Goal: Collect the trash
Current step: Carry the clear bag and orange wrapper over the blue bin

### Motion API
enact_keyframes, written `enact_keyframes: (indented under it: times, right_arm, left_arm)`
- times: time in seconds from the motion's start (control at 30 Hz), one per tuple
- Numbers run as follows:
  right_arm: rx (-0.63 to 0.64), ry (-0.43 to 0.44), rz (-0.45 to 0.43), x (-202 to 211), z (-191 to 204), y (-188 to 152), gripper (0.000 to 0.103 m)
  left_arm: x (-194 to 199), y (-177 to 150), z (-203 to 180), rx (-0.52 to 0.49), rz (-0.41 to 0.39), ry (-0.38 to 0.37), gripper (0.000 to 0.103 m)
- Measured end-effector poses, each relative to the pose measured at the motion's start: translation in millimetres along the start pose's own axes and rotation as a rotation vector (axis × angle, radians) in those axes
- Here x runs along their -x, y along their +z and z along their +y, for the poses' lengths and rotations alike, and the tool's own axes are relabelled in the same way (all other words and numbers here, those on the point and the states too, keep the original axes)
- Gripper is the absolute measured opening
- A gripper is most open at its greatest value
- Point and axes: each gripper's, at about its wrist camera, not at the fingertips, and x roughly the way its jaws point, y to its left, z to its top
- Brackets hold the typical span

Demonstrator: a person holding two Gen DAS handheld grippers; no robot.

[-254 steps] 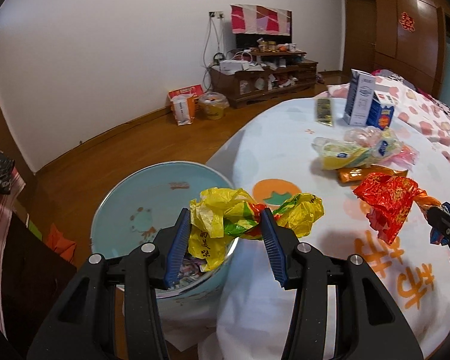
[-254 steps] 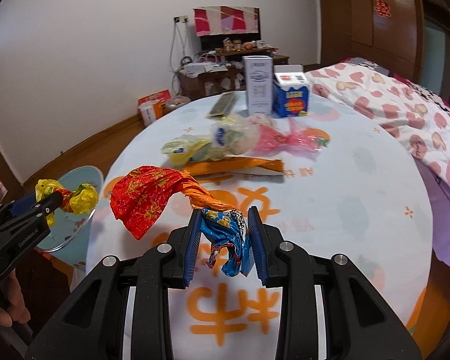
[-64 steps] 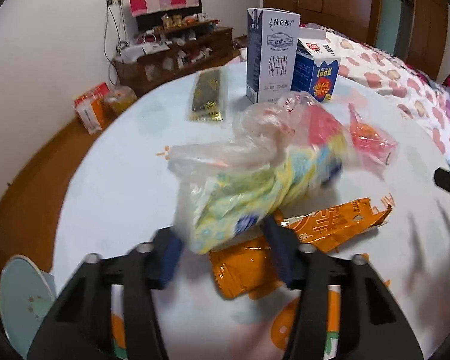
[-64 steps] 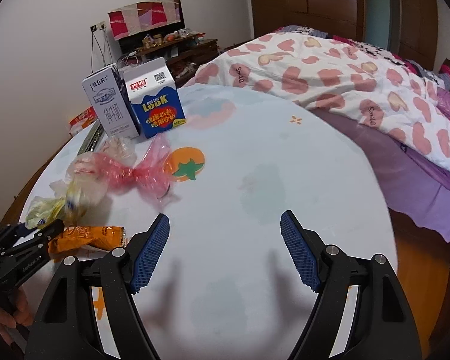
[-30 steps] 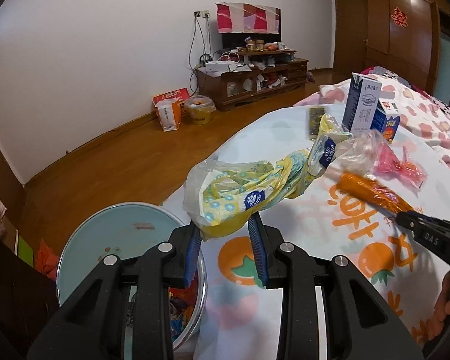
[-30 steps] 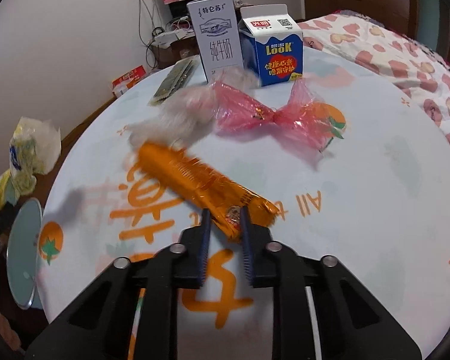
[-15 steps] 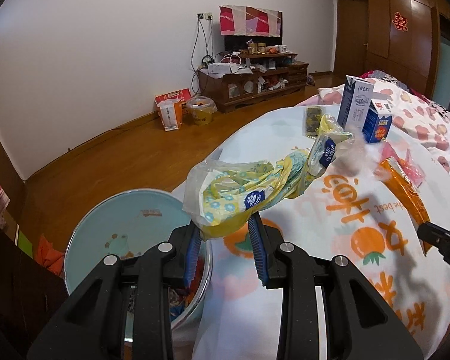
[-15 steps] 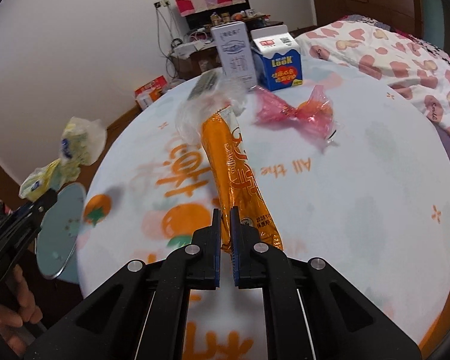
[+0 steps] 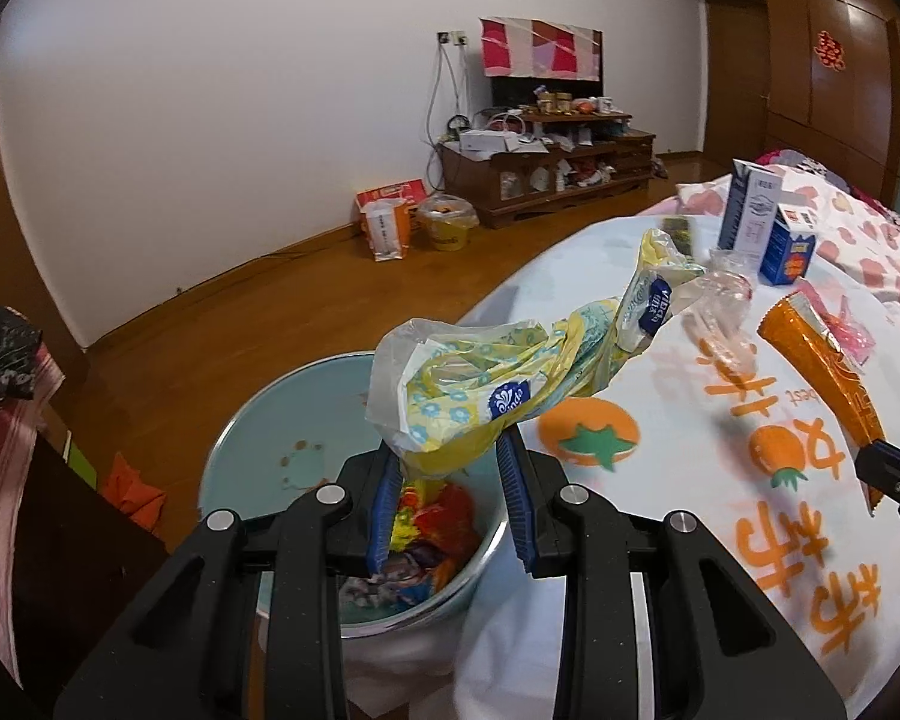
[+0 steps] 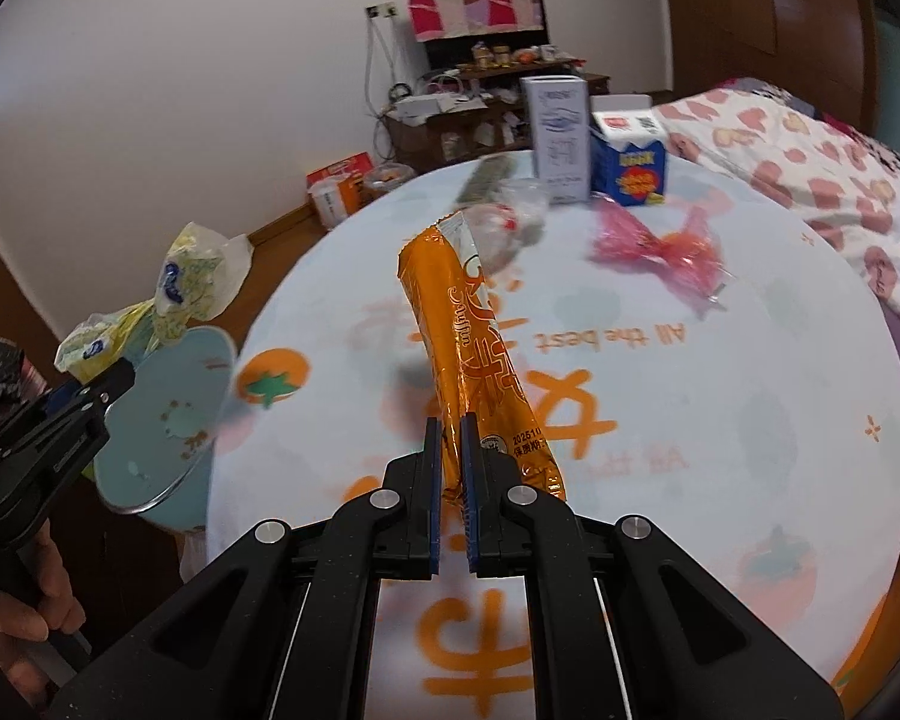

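Since half a second ago, the left gripper (image 9: 453, 495) is carrying the yellow tissue bag (image 9: 492, 387) further over the pale blue bin (image 9: 270, 420), which is now lying directly below the fingers. From the left wrist, the fingers are standing at middling width, pinching the bag's crumpled neck; the thin, crinkly film is ballooning forward over the surface (image 9: 720, 540), its far end trailing past the rim. Bright foil wrappers are already lying in the bin, so releasing well probably means bringing the trailing end inside the rim before letting go. From the right wrist, the right gripper (image 10: 450, 480) is holding the orange wrapper (image 10: 468, 354), fingers nearly closed on its flat tail; the long, glossy, stiff sleeve is pointing away above the printed cloth. A pink cellophane wrapper (image 10: 660, 252), a clear crumpled wrapper (image 10: 510, 216) and two cartons (image 10: 594, 138) are waiting farther back.
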Motion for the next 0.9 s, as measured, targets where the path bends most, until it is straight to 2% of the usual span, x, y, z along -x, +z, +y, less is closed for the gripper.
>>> enact_keyframes:
  times: [0.33,0.9]
  right_arm:
    - [0.073,0.033,0.006,-2,40,-3,0.007]
    - [0.195,0.145,0.033,-22,124,-2,0.007]
  left_arm:
    - [4,-9,33,0.043,0.004,0.050,0.031]
    - [-4,-21,90,0.136,0.041,0.138,0.031]
